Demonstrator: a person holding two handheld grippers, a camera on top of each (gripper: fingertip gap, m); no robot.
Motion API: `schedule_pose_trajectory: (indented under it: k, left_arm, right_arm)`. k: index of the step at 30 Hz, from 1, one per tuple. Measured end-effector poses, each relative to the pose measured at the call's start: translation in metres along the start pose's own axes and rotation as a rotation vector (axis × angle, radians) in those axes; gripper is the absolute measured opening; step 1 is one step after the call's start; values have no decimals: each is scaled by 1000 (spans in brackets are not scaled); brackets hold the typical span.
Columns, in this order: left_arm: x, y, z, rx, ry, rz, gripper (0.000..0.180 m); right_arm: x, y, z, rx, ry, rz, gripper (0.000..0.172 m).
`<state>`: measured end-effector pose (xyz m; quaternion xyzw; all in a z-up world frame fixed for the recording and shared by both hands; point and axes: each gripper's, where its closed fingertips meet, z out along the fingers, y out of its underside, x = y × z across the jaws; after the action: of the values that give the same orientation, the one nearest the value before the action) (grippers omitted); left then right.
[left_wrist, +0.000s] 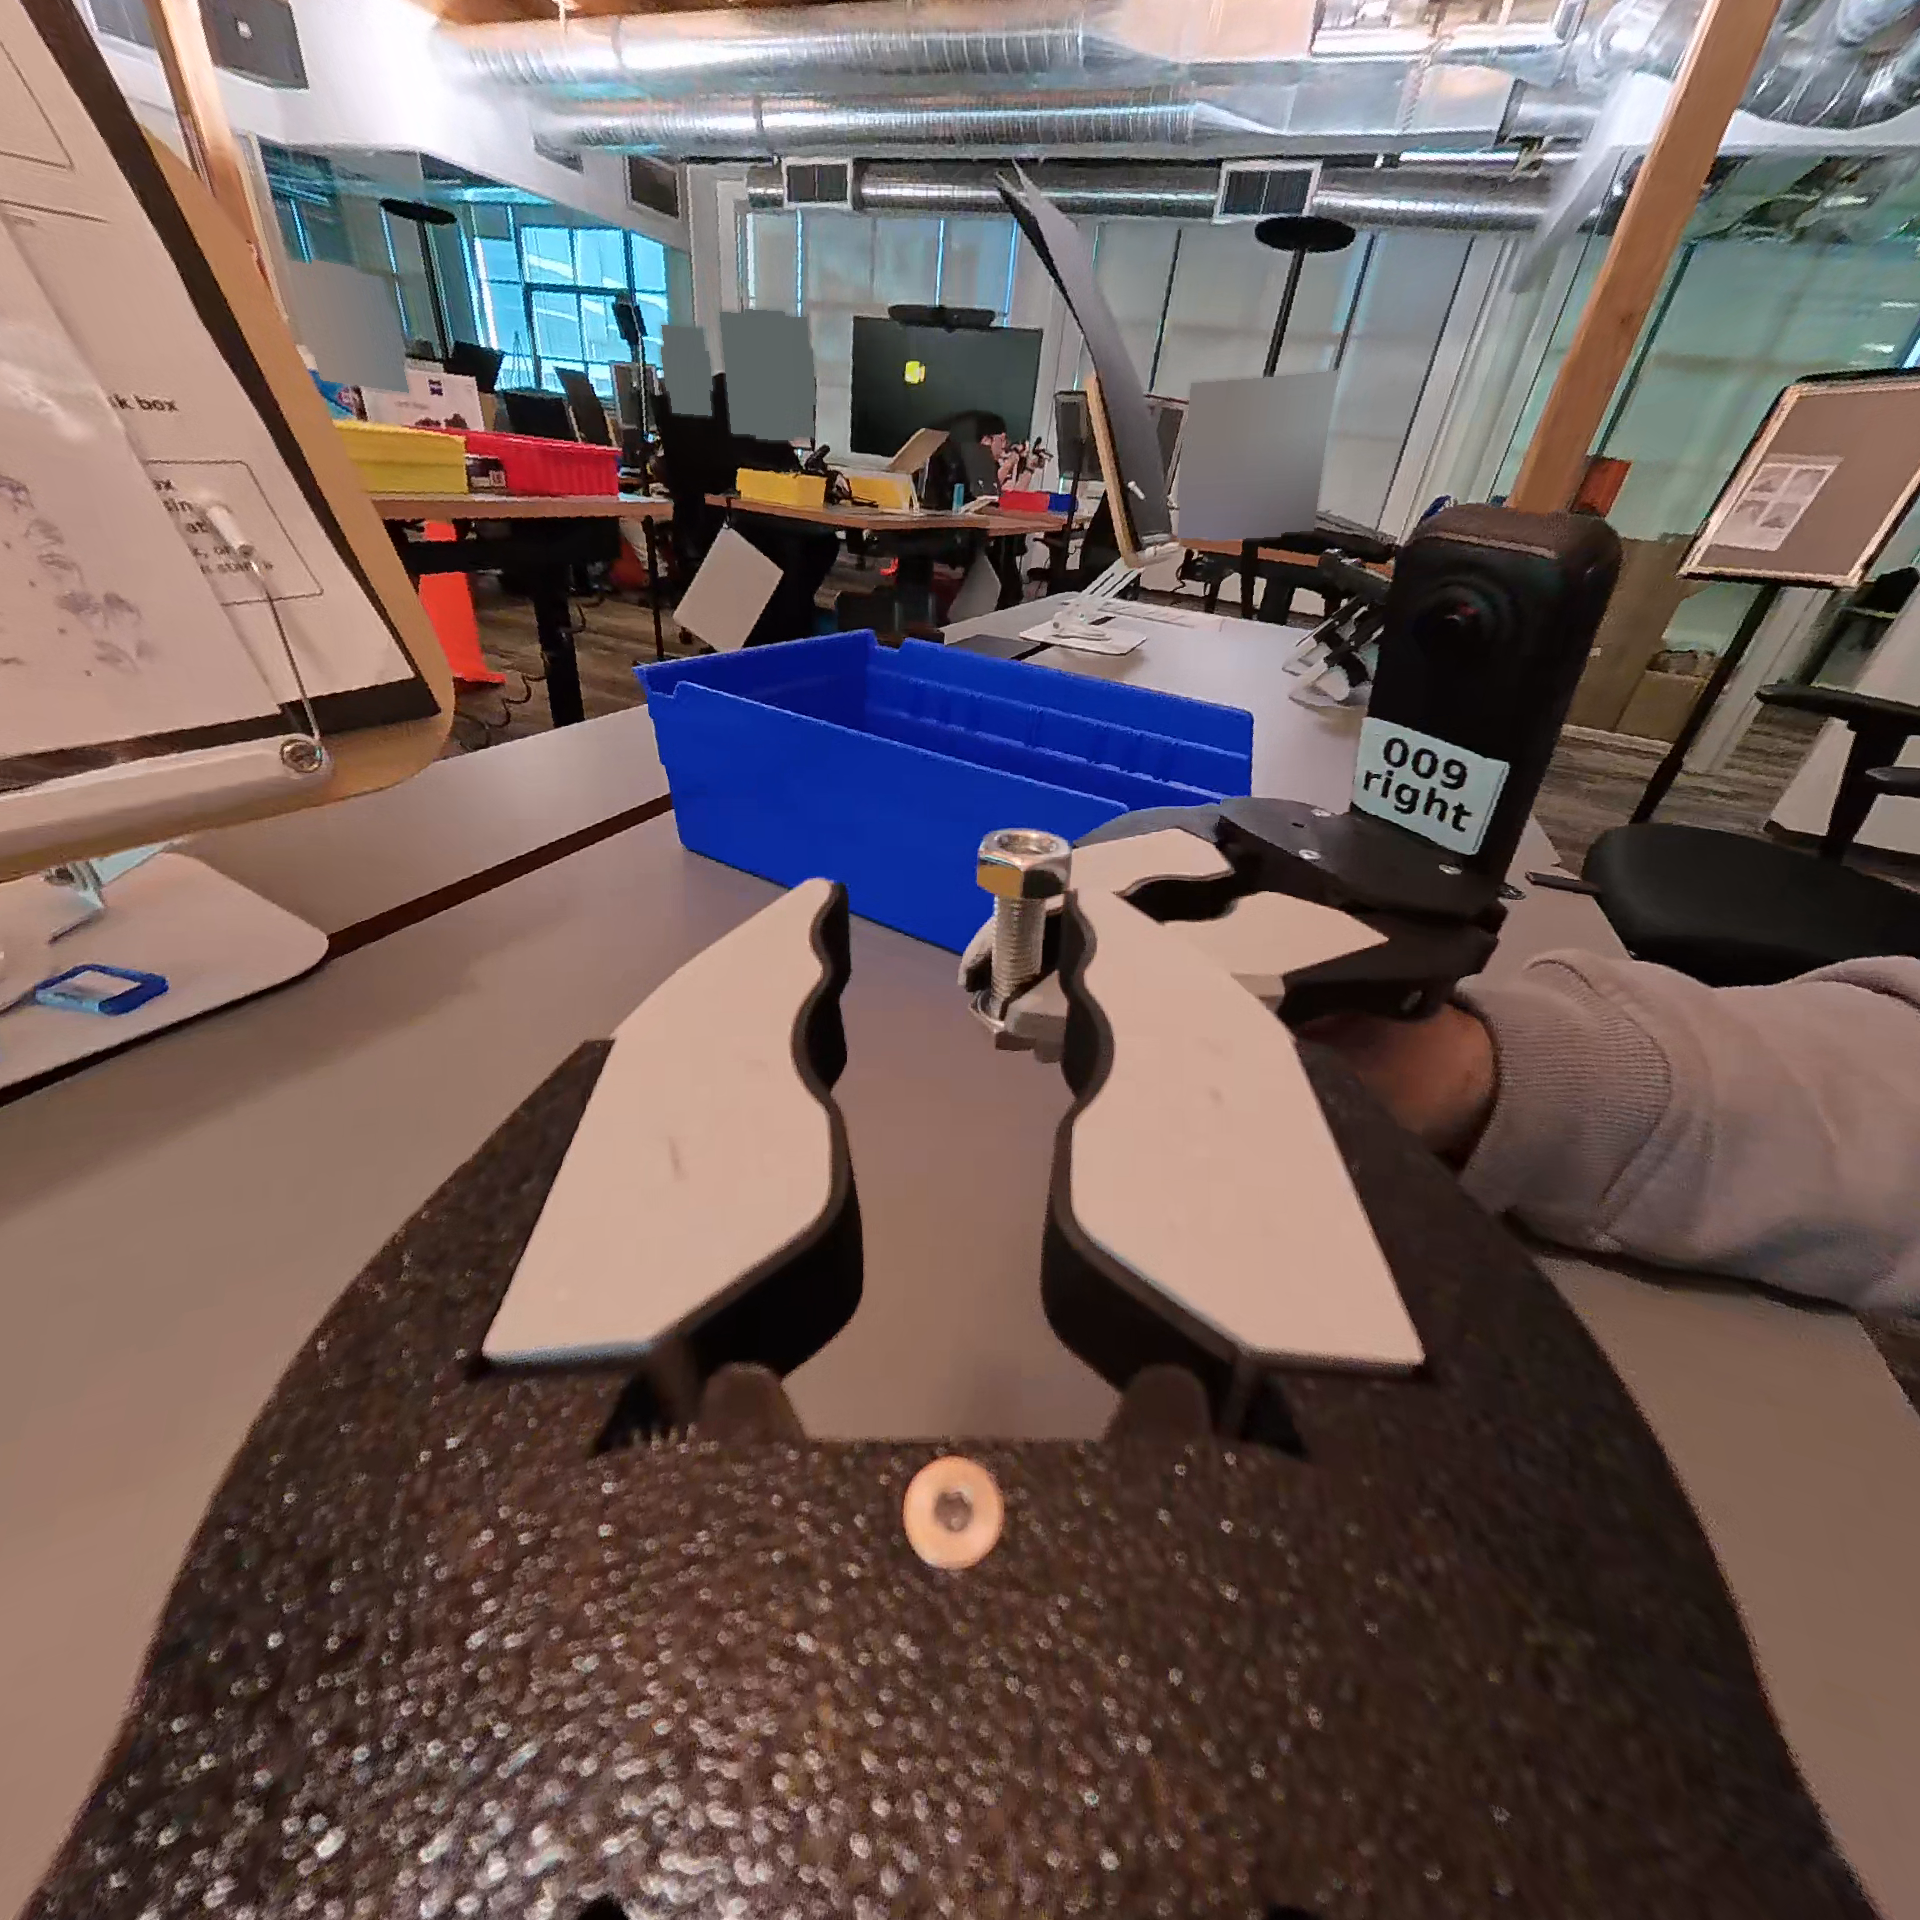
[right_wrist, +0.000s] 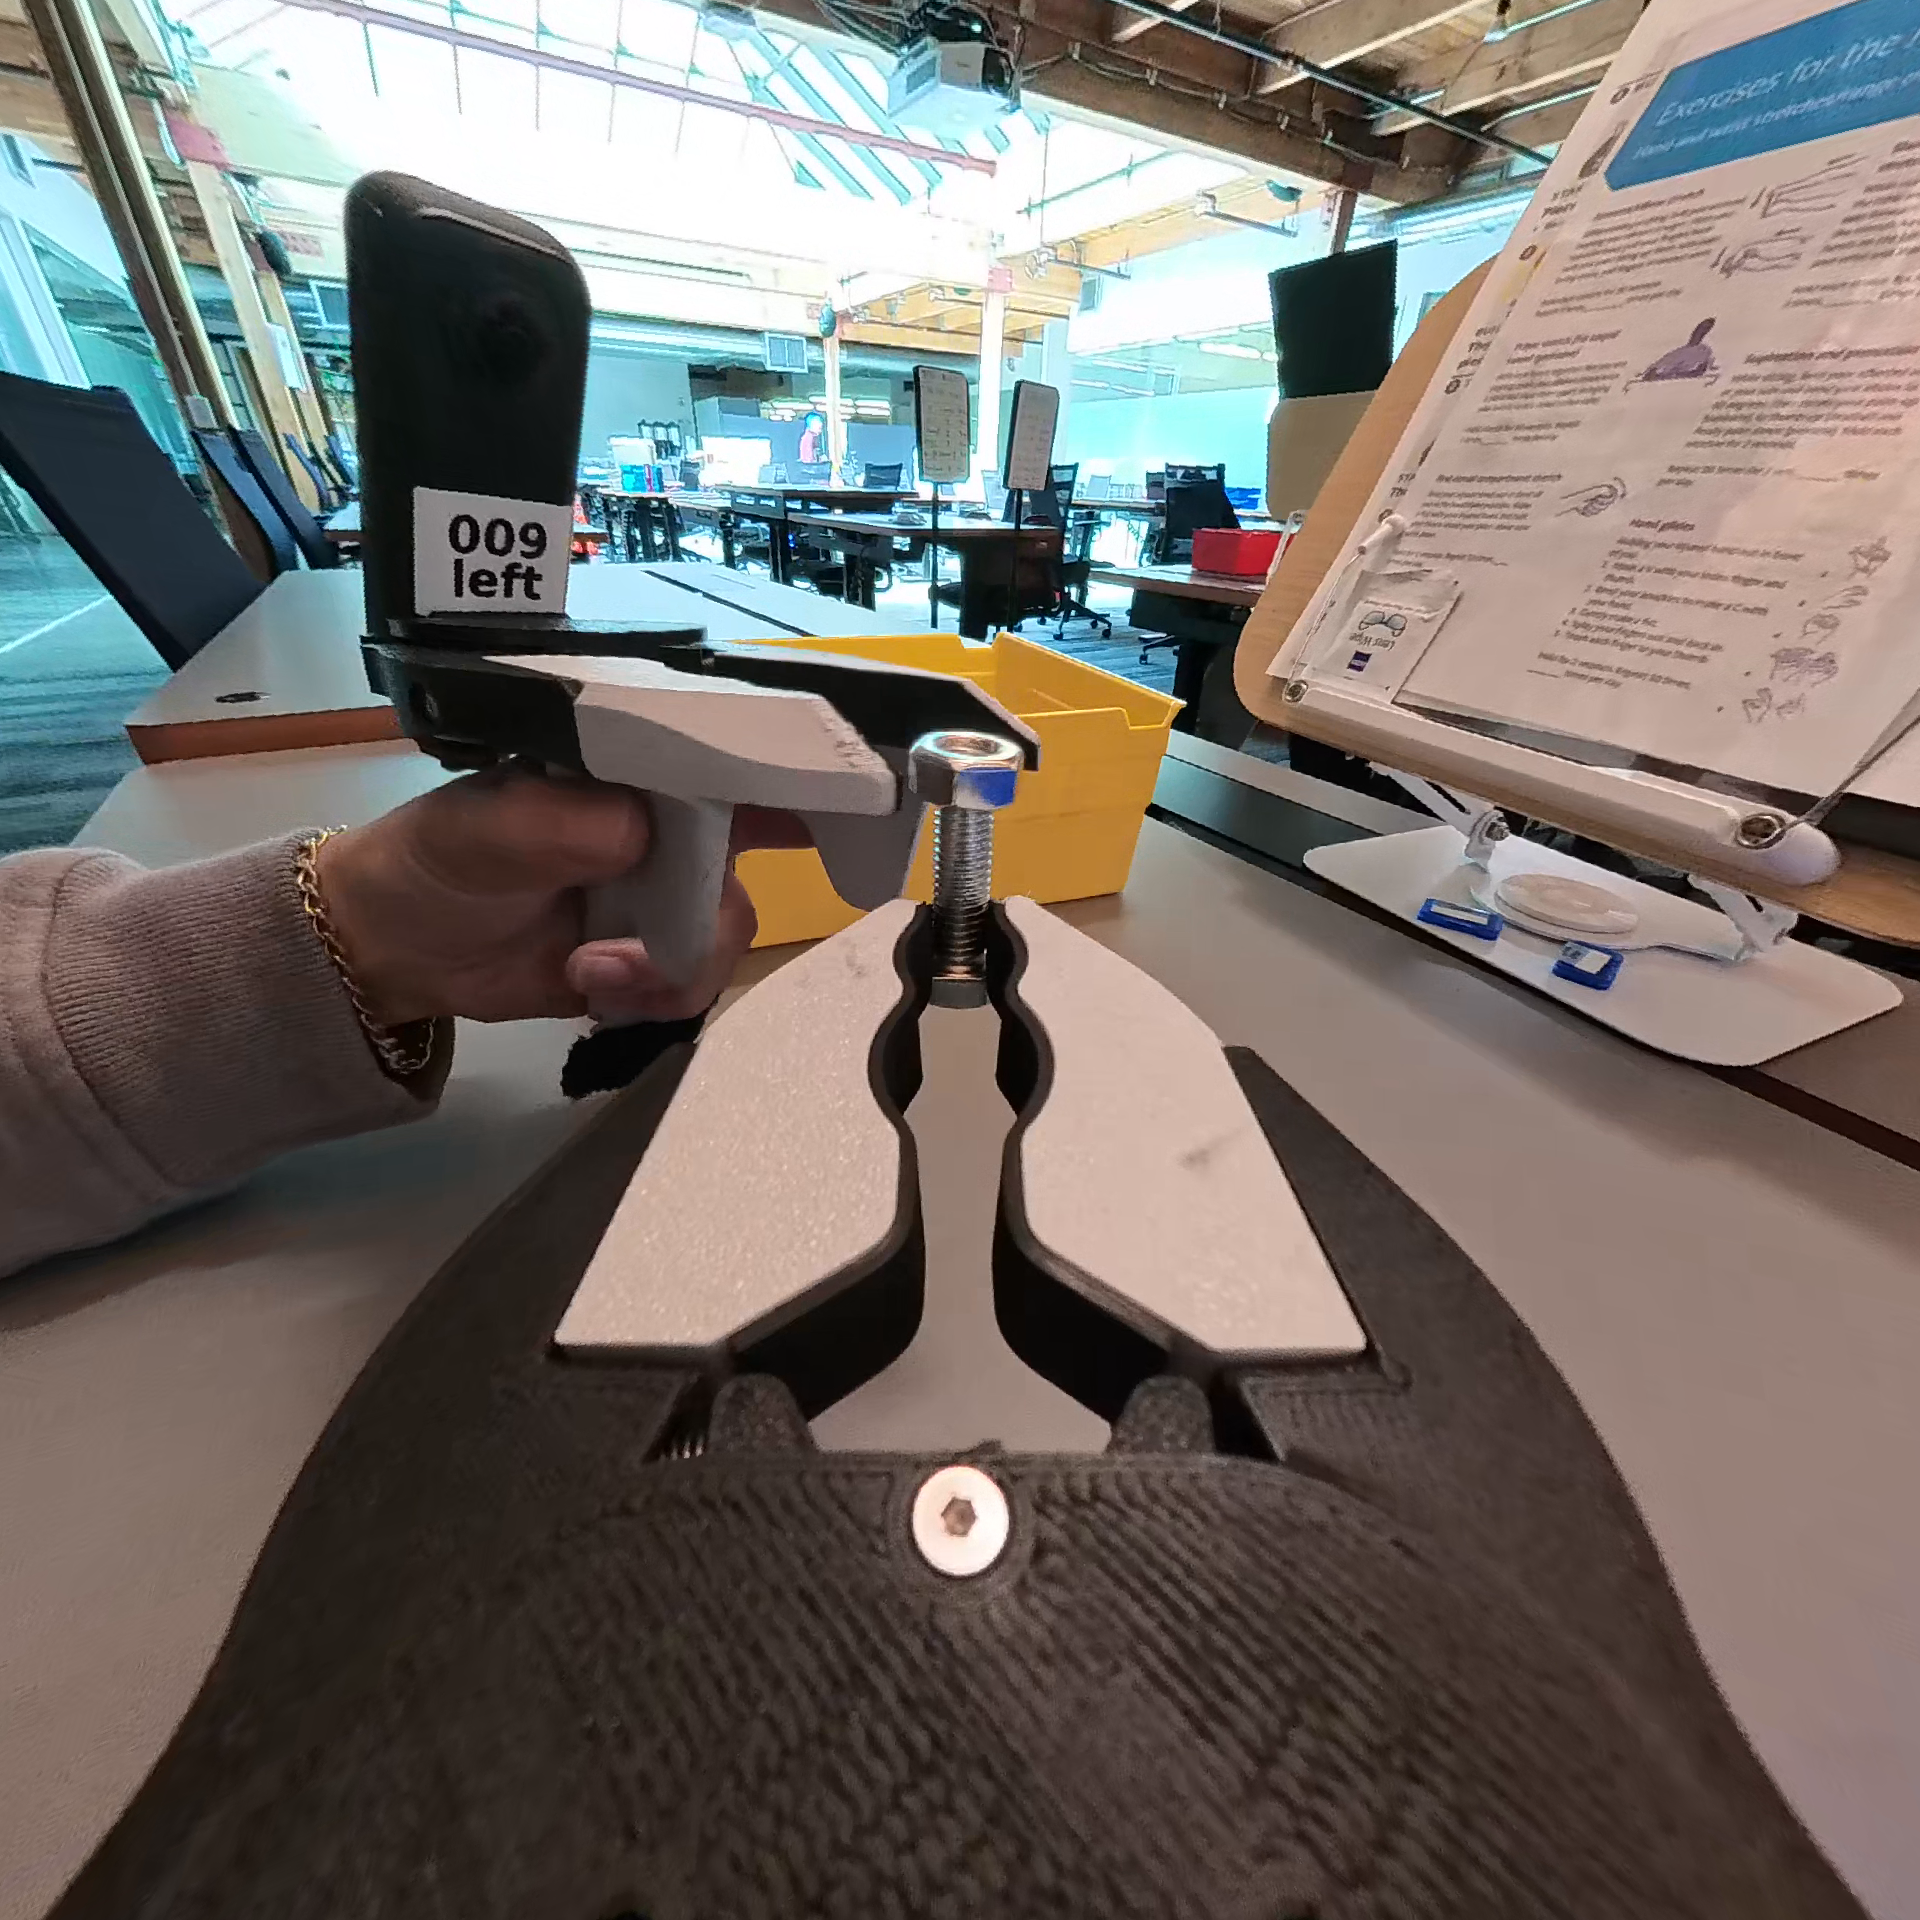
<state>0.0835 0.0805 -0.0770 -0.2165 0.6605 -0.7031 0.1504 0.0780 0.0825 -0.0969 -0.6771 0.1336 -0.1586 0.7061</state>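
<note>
My right gripper (right_wrist: 961, 920) is shut on the threaded shank of a silver bolt (right_wrist: 957, 883). It holds the bolt upright just above the grey table (right_wrist: 1403, 1195), head down, with a silver hex nut (right_wrist: 966, 767) at its top end. My left gripper (left_wrist: 961, 899) is open, its fingers wide apart. The nut (left_wrist: 1023, 860) stands between the fingertips, close to the right finger (left_wrist: 1153, 1091), and both pads do not press on it. In the right wrist view the left gripper's near finger (right_wrist: 727, 743) reaches in from the left at nut height. The right gripper (left_wrist: 1013, 987) comes in from the right in the left wrist view.
A blue bin (left_wrist: 883, 800) stands on the table just beyond the bolt. A yellow bin (right_wrist: 1081, 800) stands behind it on the other side. Tilted document stands (left_wrist: 156, 520) (right_wrist: 1610, 499) flank the work area. Small blue clips (right_wrist: 1460, 920) lie on one stand's base. A hand (right_wrist: 468, 904) grips the left gripper. Both grippers' tips are close together, under 4 cm apart.
</note>
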Motion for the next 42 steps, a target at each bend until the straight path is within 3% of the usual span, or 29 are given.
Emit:
schedule_pose_trajectory:
  k: [1, 15, 32, 42]
  left_arm:
    - [1, 0, 0, 3, 7, -3, 37]
    - [9, -5, 4, 39, 35, -21, 38]
    - [-8, -5, -5, 26, -44, -5, 35]
    - [3, -3, 4, 40, -1, -28, 39]
  right_arm:
    - [-1, 0, 0, -2, -7, 3, 9]
    - [-5, 4, 2, -16, -21, 0, 9]
    - [-1, -1, -1, 10, -13, 16, 9]
    - [-4, -2, 0, 12, -21, 6, 9]
